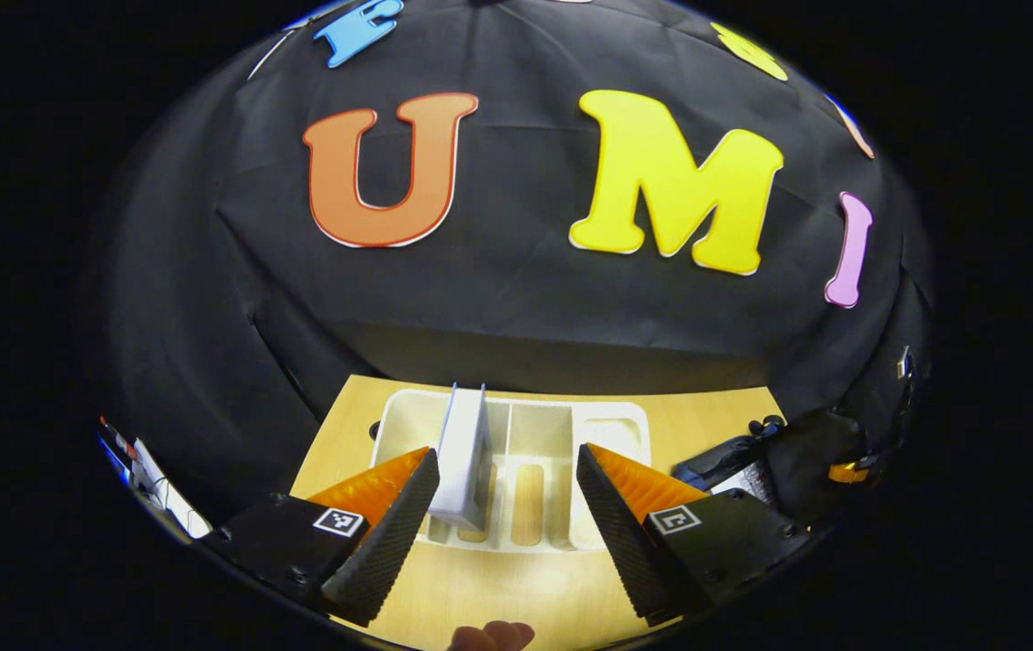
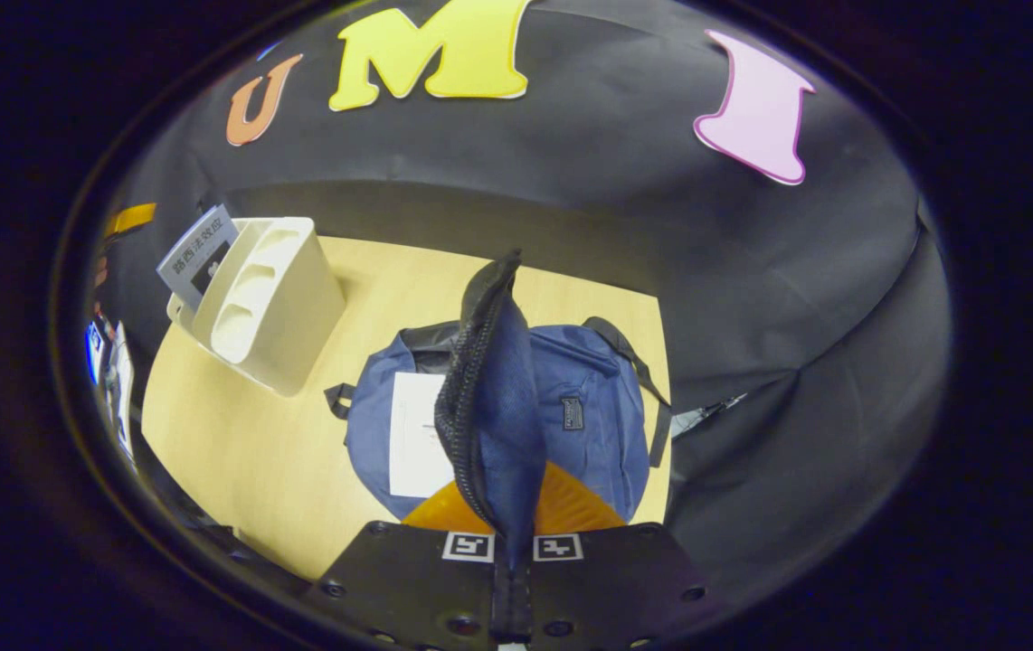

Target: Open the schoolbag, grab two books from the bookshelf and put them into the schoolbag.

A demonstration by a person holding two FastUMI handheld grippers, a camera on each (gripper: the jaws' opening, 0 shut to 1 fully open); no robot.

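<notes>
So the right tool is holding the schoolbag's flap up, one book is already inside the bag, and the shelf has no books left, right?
Not quite: the shelf is not out of books. The left gripper view shows one book standing in it, between the open left tool's fingers. The rest holds: in the right gripper view the right tool pinches the schoolbag's flap up, and a white book lies inside.

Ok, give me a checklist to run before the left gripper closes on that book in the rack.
1. Left gripper open: ok.
2. Book between its fingers: ok, though it sits close to one finger.
3. Book upright in the bookshelf: ok.
4. Right gripper shut on the schoolbag flap, holding it raised: ok.
5. One book already inside the schoolbag: ok, a white book lies in the opening.
6. Room left for a second book: cannot tell.
</notes>
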